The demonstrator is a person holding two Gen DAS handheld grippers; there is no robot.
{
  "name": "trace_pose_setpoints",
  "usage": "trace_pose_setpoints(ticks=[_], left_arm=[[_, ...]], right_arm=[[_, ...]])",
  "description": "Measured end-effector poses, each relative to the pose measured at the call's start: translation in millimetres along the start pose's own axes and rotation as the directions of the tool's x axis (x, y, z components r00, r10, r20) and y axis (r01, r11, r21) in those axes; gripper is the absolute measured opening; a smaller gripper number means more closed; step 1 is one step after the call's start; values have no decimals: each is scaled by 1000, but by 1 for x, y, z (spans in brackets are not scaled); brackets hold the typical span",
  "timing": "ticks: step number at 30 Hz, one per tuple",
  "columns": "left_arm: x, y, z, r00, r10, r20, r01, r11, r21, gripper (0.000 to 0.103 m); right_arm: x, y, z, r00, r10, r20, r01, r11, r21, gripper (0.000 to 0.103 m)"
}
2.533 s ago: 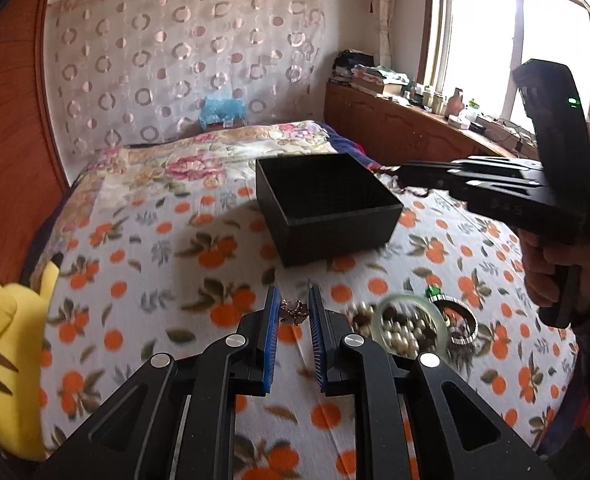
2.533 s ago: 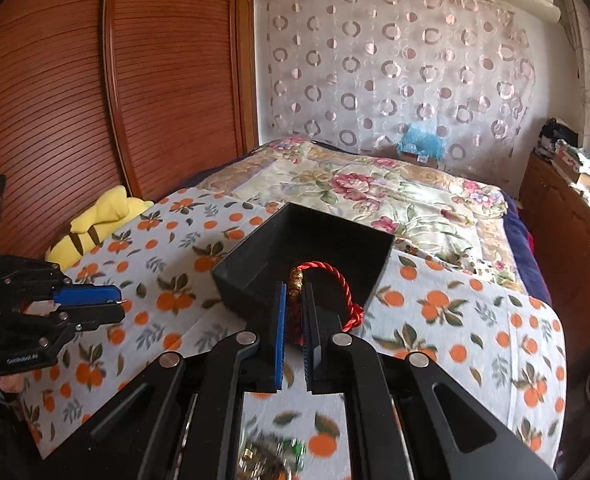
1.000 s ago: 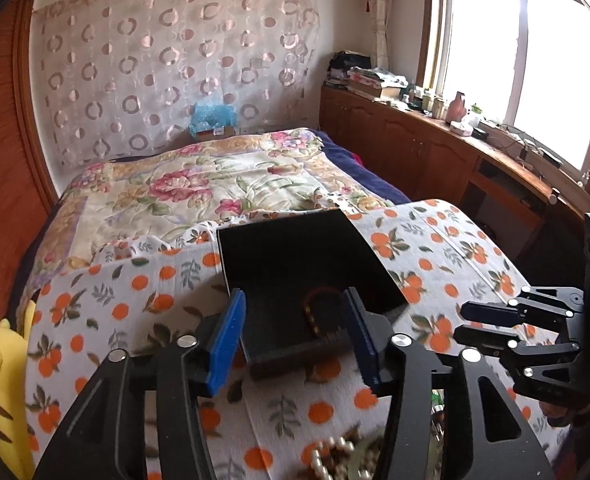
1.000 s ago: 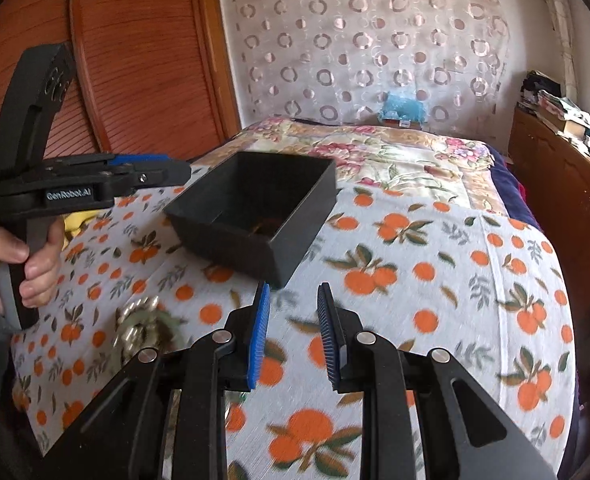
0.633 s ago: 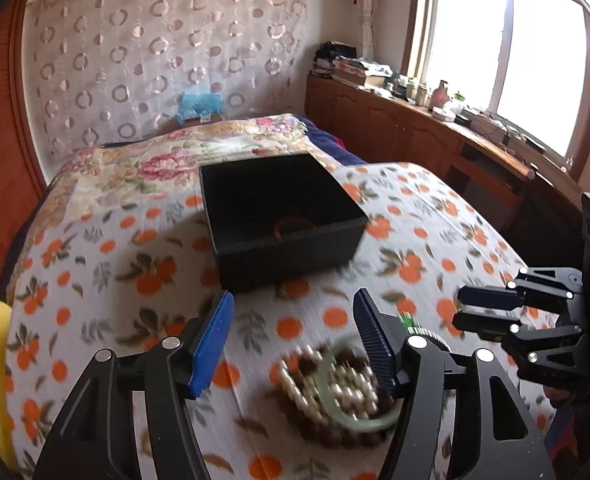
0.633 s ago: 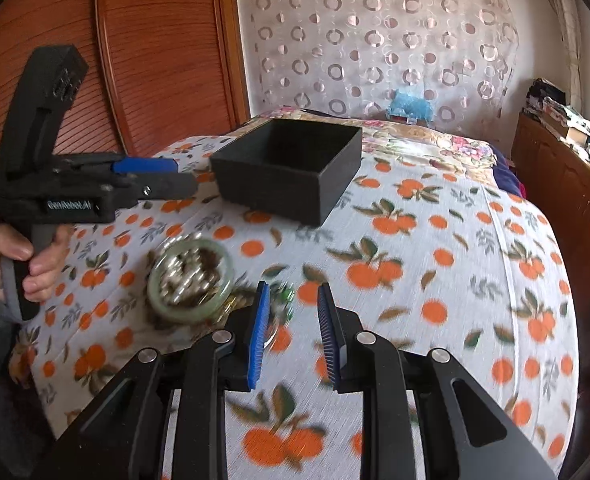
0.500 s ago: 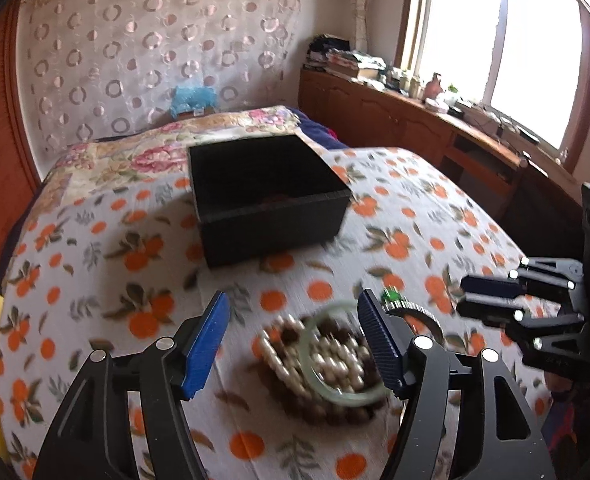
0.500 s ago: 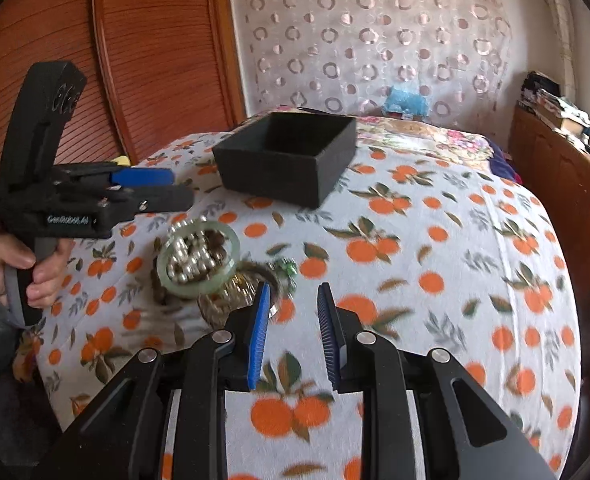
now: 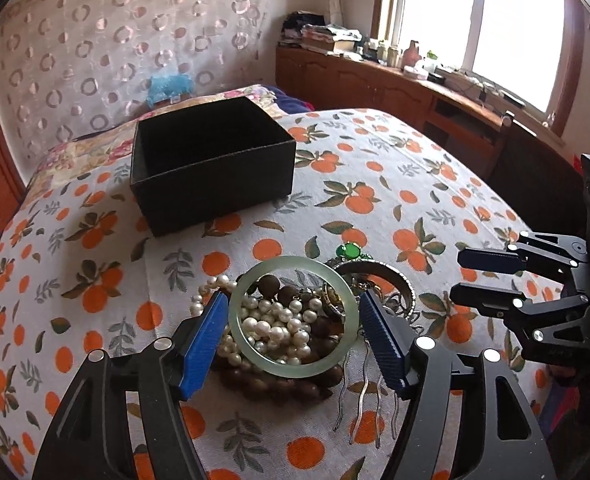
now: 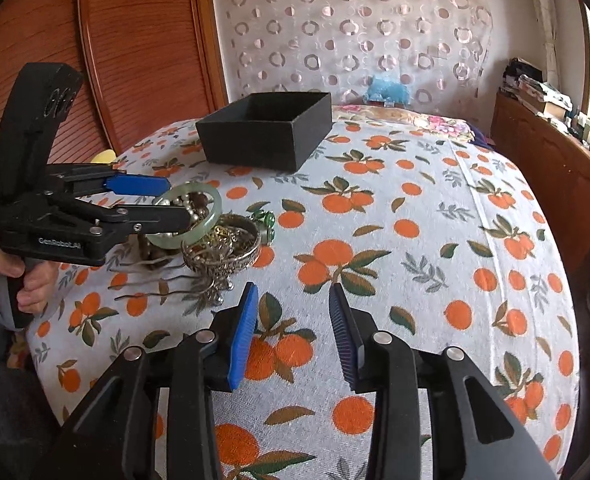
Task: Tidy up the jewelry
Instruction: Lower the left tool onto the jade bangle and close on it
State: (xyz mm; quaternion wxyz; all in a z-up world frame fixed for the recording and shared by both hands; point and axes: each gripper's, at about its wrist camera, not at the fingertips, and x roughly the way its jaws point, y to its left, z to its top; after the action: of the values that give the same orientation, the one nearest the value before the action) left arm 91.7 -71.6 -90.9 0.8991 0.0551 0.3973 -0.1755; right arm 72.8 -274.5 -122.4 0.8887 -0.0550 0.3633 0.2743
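Observation:
A pile of jewelry lies on the orange-print cloth: a pale green jade bangle (image 9: 291, 316) on top of white pearls (image 9: 275, 326) and brown beads (image 9: 295, 384), a silver bangle (image 9: 379, 276), a green gem piece (image 9: 349, 251) and silver hairpins (image 9: 361, 412). My left gripper (image 9: 294, 336) is open, its blue pads either side of the jade bangle (image 10: 193, 216). My right gripper (image 10: 293, 334) is open and empty over bare cloth, right of the pile. The open black box (image 9: 211, 168) stands behind the pile, also in the right wrist view (image 10: 267, 132).
The cloth-covered surface (image 10: 435, 240) drops off at its rounded edges. A wooden wardrobe (image 10: 95, 60) is at the left, a wooden sideboard (image 9: 395, 84) under the window at the right. A yellow soft toy (image 10: 103, 157) lies beyond the left edge.
My left gripper has dropped from over the box to the pile and now straddles the jade bangle. My right gripper has pulled back from the box and opened wider.

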Motion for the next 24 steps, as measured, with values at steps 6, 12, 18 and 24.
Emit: trace_pose_setpoints(ticks=[6, 12, 18, 24], left_arm=[[4, -5, -1, 1000, 12, -11, -12, 1000, 26, 76], [9, -5, 1, 1000, 17, -15, -16, 999, 27, 76], [16, -8, 0, 997, 63, -32, -61, 996, 67, 76], [9, -8, -3, 998, 55, -16, -54, 997, 63, 69]], right_arm=[[0, -2, -2, 1000, 5, 8, -5, 1000, 10, 39], [0, -1, -2, 1000, 5, 7, -5, 1000, 8, 39], [0, 0, -2, 1000, 3, 7, -3, 1000, 5, 39], [1, 0, -2, 1000, 4, 6, -4, 1000, 5, 39]])
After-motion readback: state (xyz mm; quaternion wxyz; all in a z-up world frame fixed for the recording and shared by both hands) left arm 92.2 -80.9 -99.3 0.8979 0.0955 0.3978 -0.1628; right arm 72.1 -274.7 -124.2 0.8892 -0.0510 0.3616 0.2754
